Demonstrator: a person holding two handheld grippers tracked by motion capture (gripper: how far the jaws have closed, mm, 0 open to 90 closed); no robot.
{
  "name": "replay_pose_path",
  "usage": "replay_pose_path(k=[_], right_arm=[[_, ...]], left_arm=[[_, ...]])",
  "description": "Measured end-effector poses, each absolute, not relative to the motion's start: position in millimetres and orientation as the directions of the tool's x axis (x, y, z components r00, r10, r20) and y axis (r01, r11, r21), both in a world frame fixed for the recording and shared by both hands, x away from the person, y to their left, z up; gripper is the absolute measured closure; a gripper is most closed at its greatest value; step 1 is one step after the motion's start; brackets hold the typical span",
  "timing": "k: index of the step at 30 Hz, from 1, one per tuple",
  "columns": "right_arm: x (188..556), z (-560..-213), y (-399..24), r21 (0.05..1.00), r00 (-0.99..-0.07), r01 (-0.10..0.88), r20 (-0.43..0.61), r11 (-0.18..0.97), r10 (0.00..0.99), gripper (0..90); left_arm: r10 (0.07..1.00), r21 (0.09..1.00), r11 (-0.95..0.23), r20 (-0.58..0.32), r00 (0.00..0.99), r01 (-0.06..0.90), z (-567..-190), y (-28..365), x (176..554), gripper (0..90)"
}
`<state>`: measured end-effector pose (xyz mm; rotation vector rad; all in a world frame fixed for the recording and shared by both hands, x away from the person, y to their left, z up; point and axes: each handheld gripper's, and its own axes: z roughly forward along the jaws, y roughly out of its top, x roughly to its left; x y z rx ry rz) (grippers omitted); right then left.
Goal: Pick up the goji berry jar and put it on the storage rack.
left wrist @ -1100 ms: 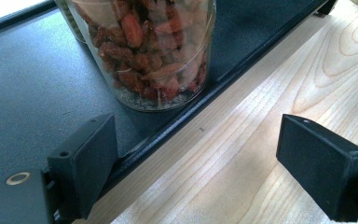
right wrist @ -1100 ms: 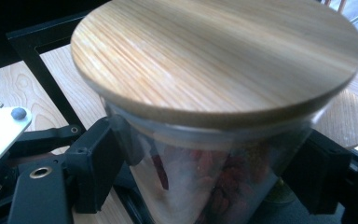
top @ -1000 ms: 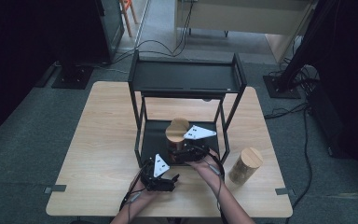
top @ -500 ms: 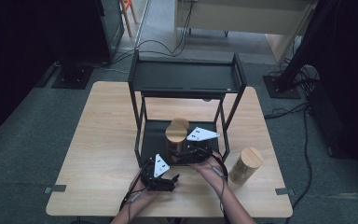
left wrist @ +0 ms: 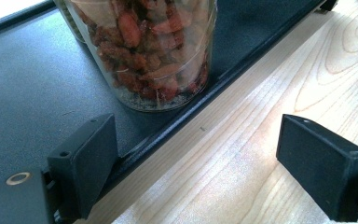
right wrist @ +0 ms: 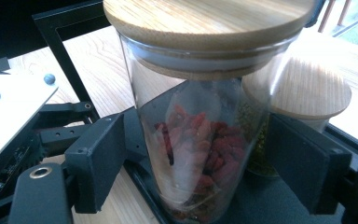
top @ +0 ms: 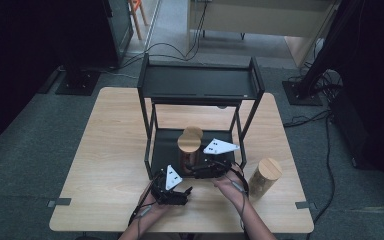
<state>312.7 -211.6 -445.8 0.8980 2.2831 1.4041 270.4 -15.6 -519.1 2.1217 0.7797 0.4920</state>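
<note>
High view: low in the centre of the frame, my right hand-held gripper (top: 196, 169) reaches into the bottom tray of the black metal two-tier rack (top: 200, 82) on the pale wooden desk (top: 110, 140), up against the clear glass jar of red dried berries with a round wooden lid (top: 188, 148). A second wooden-lidded jar (top: 194, 132) stands just behind it, and a third jar with a wooden lid (top: 264, 175) stands on the desk to the right of the rack. My left hand-held gripper (top: 172, 192) rests lower left, on the desk.

Left gripper view: my jaws stand wide and released, holding nothing, over bare desk; the berry jar sits at upper left, inside the tray's front lip.

Right gripper view: my jaws flank the jar's glass body below the lid; a gap shows at each side, so I judge it not yet clenched. Glass is stiff, slippery and fragile, and the jar is fairly heavy, so I'd grip mid-body, squarely, never by the loose-looking lid.
</note>
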Motion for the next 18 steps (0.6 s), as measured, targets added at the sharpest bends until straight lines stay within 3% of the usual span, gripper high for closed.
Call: replay_pose_path(k=[18], right_arm=[[302.5,-448.3,-223.7,0.879,-0.771,0.348,0.069,0.327,0.633,20.7]], left_arm=[[0.673,0.791,-0.496,0.089,0.734,0.358,-519.2,-16.5,270.2,12.8]])
